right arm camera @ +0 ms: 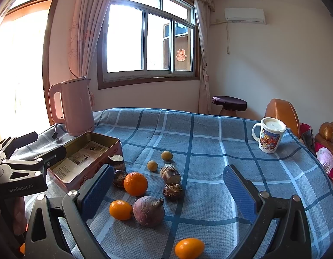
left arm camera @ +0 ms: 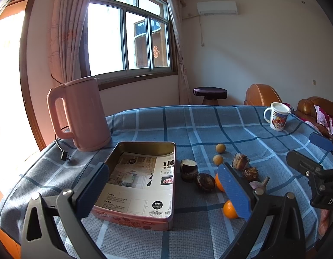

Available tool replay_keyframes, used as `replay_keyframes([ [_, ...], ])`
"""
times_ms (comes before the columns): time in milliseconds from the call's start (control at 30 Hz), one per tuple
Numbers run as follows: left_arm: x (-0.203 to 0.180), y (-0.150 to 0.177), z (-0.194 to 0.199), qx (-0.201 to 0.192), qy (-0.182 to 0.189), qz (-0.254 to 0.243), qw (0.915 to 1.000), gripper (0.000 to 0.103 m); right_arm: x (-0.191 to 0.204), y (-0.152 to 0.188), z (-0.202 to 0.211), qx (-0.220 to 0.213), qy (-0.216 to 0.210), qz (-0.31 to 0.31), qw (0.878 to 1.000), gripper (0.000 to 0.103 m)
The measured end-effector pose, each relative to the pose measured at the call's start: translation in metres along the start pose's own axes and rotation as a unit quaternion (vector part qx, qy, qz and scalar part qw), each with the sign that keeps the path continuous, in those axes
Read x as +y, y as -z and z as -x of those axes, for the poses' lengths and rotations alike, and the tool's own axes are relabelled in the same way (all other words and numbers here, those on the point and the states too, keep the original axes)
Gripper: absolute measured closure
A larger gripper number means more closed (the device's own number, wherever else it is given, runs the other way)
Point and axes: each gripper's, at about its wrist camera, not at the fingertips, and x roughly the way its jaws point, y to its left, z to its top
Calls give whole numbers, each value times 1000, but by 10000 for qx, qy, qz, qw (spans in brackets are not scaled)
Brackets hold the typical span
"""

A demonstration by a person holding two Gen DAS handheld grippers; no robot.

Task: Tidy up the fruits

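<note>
Blue plaid tablecloth, pink kettle, orange tangerines.

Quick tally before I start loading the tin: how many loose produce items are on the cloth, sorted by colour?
Orange fruits: 3
Small yellow-tan round fruits: 2
Dark brown pieces: 4
Purple-red root: 1
Total: 10, none in the tin.

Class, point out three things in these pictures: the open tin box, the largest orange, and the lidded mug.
tin box (left arm camera: pixel 171 172): left wrist view, on its right inner wall.
largest orange (right arm camera: pixel 135 183): right wrist view, on the middle of its peel.
lidded mug (right arm camera: pixel 271 139): right wrist view, on its printed side.
</note>
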Motion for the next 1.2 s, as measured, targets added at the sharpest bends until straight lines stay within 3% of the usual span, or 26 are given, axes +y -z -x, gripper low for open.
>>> replay_keyframes([
  [567, -13, 9, -8, 155, 87, -112, 9998, 0, -13, 20, -3, 185, 216, 11, 9996, 1],
  [867, -51, 38, -27, 568, 572, -535, 9953, 0, -37, 71, -3, 669, 536, 43, 9963, 1],
  [1000, -65, 47, -35, 752, 803, -661, 9917, 1, -44, 88, -10, 912, 441, -45, 9948, 2],
  [1200, -73, 53, -49, 1089, 1072, -653, 9861, 13, -46, 95, -19, 1087, 211, -155, 9937, 15],
])
